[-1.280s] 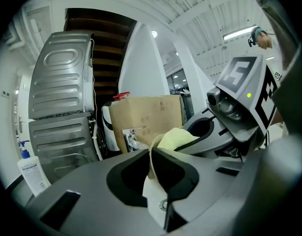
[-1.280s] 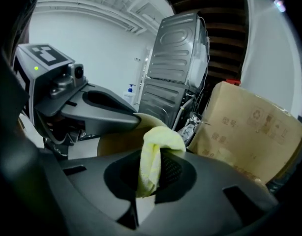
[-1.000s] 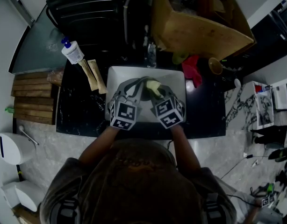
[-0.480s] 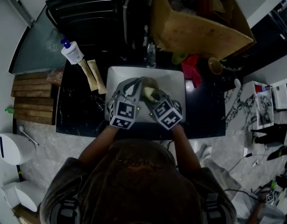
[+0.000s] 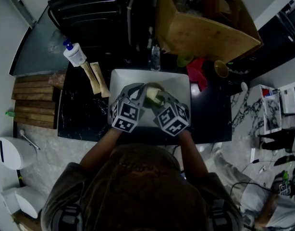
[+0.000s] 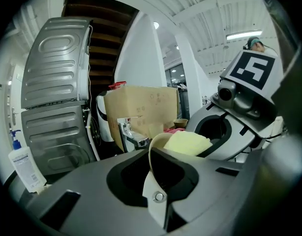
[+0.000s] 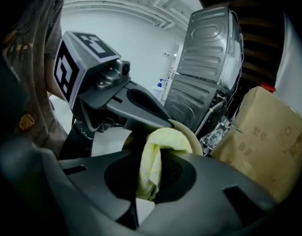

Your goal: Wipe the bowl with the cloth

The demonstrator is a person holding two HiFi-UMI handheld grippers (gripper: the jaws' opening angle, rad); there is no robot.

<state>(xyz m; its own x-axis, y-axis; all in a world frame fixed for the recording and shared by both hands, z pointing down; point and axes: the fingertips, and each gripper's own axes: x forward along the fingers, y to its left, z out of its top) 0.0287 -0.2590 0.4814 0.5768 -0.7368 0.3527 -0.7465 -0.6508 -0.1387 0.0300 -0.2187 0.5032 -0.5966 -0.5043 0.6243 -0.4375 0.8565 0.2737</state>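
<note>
**Bowl held over the sink, cloth tucked inside it**

Bowl [image 6: 150,154] is up off the surface, hanging over the white sink [image 5: 178,83] right in front of the person. The left gripper [image 6: 158,181] has its jaws clenched on the cream rim, so the bowl sits tilted on its edge between them. The right gripper [image 7: 145,193] has its jaws pinched tight on a yellow cloth [image 7: 152,156]. The bunched top of the cloth is pushed into the bowl's hollow, touching the inside wall. From above, the two grippers sit close together with their marker cubes nearly side by side.

Surroundings, since that's what folks asked about:
- The sink is set into a dark, glossy table [image 5: 85,114], with a chrome faucet [image 6: 131,134] at the back edge.
- A white pump bottle [image 5: 74,54] stands at the table's back left corner, and two tan sachets [image 5: 95,77] lie just beside the sink.
- Something red [image 5: 198,71] is crumpled on the table to the right of the sink.
- A big cardboard box [image 5: 205,30] sits behind the sink.
- A ribbed grey metal appliance [image 6: 55,77] stands off to the back left.
- Wooden slats [image 5: 30,102] lie left of the table.
- The floor [image 5: 66,150] is pale and marble-looking.

The room itself is white-walled, with strip lights on a ribbed ceiling.
</note>
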